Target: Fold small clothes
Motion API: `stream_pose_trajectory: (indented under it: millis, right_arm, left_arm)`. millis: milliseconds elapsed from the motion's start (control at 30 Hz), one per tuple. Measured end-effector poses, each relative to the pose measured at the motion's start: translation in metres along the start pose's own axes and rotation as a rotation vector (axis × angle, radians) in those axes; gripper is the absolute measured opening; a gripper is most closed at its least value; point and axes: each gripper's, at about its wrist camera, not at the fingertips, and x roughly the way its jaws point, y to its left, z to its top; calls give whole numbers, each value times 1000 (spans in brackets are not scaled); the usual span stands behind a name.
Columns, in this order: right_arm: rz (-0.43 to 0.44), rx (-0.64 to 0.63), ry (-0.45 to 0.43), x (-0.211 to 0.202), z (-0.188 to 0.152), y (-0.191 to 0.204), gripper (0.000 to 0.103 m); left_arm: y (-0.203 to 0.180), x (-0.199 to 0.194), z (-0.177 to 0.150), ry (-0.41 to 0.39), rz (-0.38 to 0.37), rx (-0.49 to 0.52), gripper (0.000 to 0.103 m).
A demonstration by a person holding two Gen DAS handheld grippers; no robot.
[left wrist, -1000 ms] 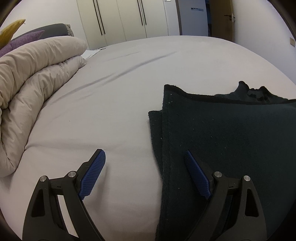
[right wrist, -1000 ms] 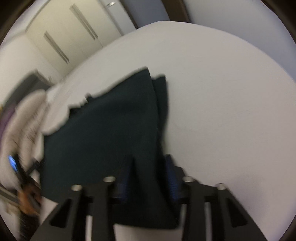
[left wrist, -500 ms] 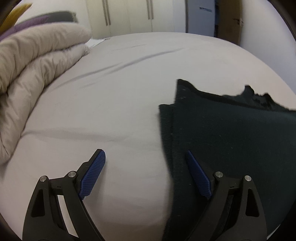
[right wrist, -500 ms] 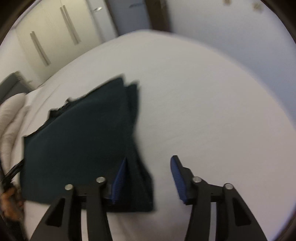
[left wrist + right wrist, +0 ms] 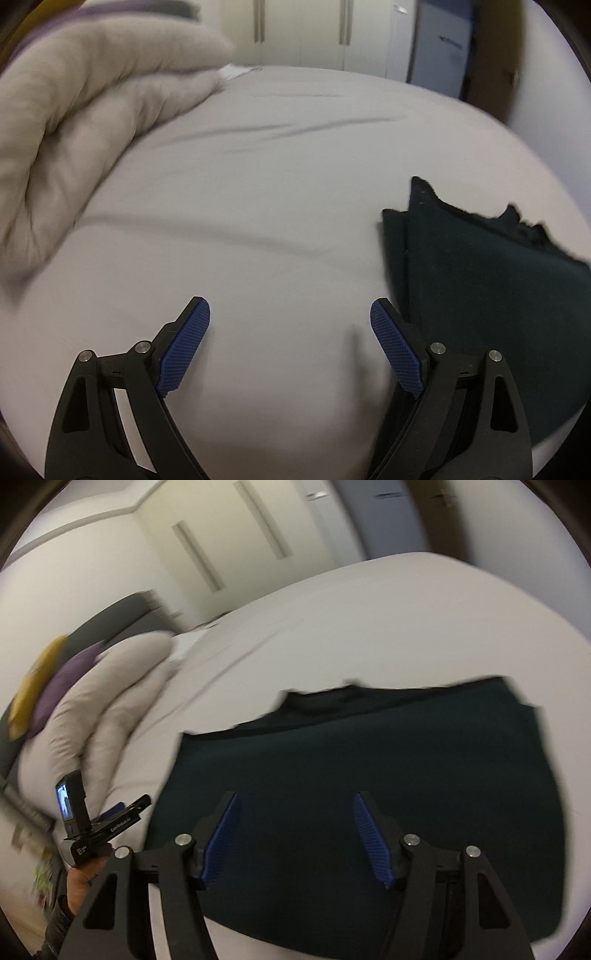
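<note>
Both tongs, left tongs [image 5: 290, 321] and right tongs [image 5: 293, 812], are released and empty, the right having just been opening over the folded dark garment [image 5: 369, 760] on the bed [image 5: 277, 177]; soft, limp cloth, best pinched at an edge.

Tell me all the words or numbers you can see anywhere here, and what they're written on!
White print on the black bar of the left claw, seen from the right wrist camera: too small and blurred to read for sure.
White label on the grey handle below it: too blurred to read.
Small lit screen on top: shows a picture, no readable words.
Dark folded cloth, bed sheet, duvet, wardrobe doors: no writing.
</note>
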Motion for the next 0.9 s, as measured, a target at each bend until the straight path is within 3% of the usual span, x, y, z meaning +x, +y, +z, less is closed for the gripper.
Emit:
stream_pose_trajectory:
  millis: [100,167,267,433,533,633,767,900]
  right_arm:
    - [114,-23,51,31,4,18,66]
    - [182,9,130,57,2,20,68]
    - [138,41,222,90,-13,9,68]
    - [135,78,182,68,-14,0,67]
    - [196,110,131,49,-10,1,67]
    - [256,144,108,44,-6,3,67]
    - [256,162,112,49,-5,3,66]
    - [276,189,123,52,-12,-2,64]
  left_arm:
    - [25,0,-16,66,-141,-113,90]
    - [30,5,-21,97,-177,-130,90]
    - [32,1,-18,99,-248,-143,90]
    - [37,4,-19,168,-413,-224,90]
    - [38,7,-20,206,-516,-283,90]
    - [32,8,-23,247,-562,-293,90]
    - [29,13,-25,278,-673,-355,90]
    - [9,23,-25,308,-707,-322,90]
